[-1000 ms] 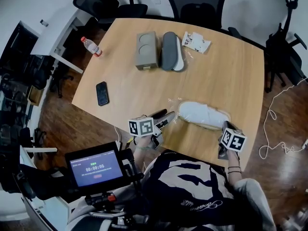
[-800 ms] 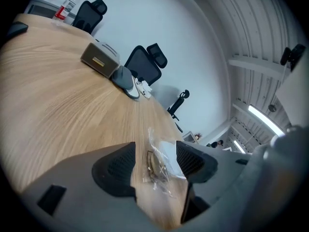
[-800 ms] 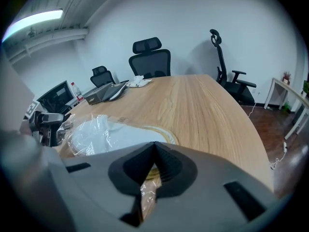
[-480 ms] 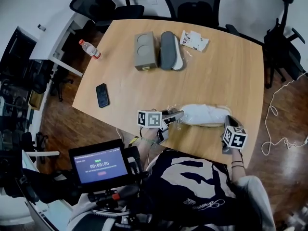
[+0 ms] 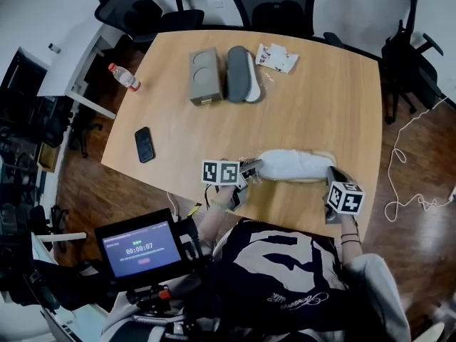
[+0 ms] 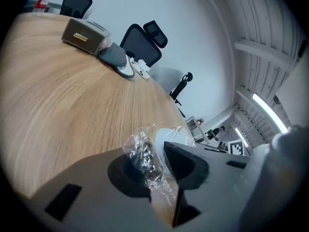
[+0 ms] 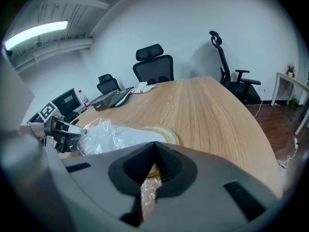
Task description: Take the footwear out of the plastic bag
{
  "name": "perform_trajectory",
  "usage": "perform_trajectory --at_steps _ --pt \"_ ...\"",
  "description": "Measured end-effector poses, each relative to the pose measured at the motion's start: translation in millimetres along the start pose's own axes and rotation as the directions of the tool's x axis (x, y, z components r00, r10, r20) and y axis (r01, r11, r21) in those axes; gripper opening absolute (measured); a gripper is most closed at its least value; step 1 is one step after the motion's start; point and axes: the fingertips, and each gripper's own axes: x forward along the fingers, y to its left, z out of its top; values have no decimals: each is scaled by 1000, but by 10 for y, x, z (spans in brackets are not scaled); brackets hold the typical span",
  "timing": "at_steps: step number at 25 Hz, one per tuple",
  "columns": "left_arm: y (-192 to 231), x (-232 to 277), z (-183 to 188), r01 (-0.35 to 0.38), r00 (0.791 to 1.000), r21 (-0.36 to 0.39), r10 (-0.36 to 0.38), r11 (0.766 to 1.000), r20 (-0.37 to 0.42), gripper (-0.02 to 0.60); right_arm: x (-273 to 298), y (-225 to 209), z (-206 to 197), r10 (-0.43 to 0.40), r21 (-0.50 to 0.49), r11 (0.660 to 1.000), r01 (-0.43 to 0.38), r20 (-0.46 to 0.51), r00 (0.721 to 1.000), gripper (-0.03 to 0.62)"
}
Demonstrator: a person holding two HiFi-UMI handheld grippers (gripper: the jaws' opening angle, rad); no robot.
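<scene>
**Desk:** How does the footwear look?

**Photographer:** It is a white slipper [image 5: 303, 164] wrapped in a clear plastic bag [image 6: 143, 151]. It lies lengthwise on the wooden table [image 5: 328, 98], just inside the near edge and directly in front of the person. The film is crinkled and bunched at its left end.

**Desk:** And the tools?

**Photographer:** The left gripper [image 6: 157, 162] is closing its jaws round that bunched end. The plastic sits between them against one pad, and a gap shows beside the other. The right gripper [image 7: 153, 148] is at the bag's opposite end. Its jaws are pressed together with a fold of film pinched between them.

**Desk:** How much room is there?

**Photographer:** Little on the near side, where the table's edge runs just behind both tools. Beyond the bag lies a wide stretch of open wood. A phone [image 5: 144, 144] lies well off to the left. A grey box [image 5: 204, 75], a grey slipper [image 5: 237, 74] and a small packet [image 5: 276, 58] sit in a row near the far edge, with office chairs [image 5: 281, 9] behind them.
</scene>
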Motion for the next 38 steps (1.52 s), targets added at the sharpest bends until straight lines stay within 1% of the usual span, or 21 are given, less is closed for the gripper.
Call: perform_trajectory --at_steps 2,5,6,7,9,10,11,12,14,17,20,22,26,28,29,31,32,33,35,37,38 --pt "21 8 2 -27 1000 -13 27 1000 -4 92 -73 -77 25 0 22 1000 0 8 1000 -5" --pt "28 37 -20 -69 997 -27 68 997 -27 89 -211 -321 40 -10 71 997 8 27 1000 -5" --pt "29 48 -23 -79 996 -31 78 996 -35 89 -237 -393 36 11 96 995 -13 26 1000 -5" --pt "28 59 -23 -87 995 -34 86 996 -42 89 -248 -444 34 48 123 991 -50 21 999 -5" --pt "26 88 -25 -98 994 -41 96 994 -55 89 -240 -482 47 155 175 972 -155 9 988 -5" --pt "26 104 -28 -102 993 -45 99 994 -60 89 -224 -475 60 214 195 958 -211 3 977 62" --pt "26 117 -30 -103 993 -47 100 994 -64 89 -202 -458 74 269 209 942 -262 -8 963 176" --pt "27 125 -31 -104 993 -49 100 993 -67 89 -177 -438 90 315 214 928 -303 -23 949 187" --pt "33 126 -33 -107 992 -52 104 993 -70 89 -122 -405 132 372 207 912 -353 -58 926 187" --pt "37 122 -44 -119 991 -52 115 992 -75 89 -22 -379 182 410 200 901 -384 -111 905 232" --pt "65 159 -38 -129 989 -52 124 990 -80 88 88 -334 172 437 182 895 -407 -184 880 238" --pt "98 182 -22 -136 988 -48 131 990 -81 89 156 -316 157 436 157 899 -409 -221 872 238" --pt "91 153 -22 -156 986 -25 154 987 -70 89 154 -296 135 420 128 907 -401 -235 876 231" --pt "85 154 -25 -166 984 -13 165 986 -67 89 148 -290 114 406 108 914 -392 -252 878 207" --pt "88 158 -20 -170 983 -8 169 985 -65 89 153 -284 99 399 99 917 -387 -262 879 175" --pt "89 155 -14 -174 983 -2 173 985 -59 89 157 -278 80 389 102 921 -375 -264 883 173" --pt "86 150 -19 -173 983 1 173 985 -58 89 151 -278 79 388 121 922 -369 -254 886 168" --pt "81 146 -27 -172 983 4 172 985 -58 89 139 -279 86 390 153 919 -362 -235 890 150" --pt "58 138 -38 -162 985 12 162 987 -57 89 95 -292 126 391 219 910 -353 -168 905 116" --pt "24 116 -30 -142 989 16 142 990 -37 89 28 -312 146 374 245 908 -340 -110 921 92" --pt "11 94 -18 -131 991 15 132 991 -19 89 -12 -321 139 358 241 914 -327 -97 929 91"
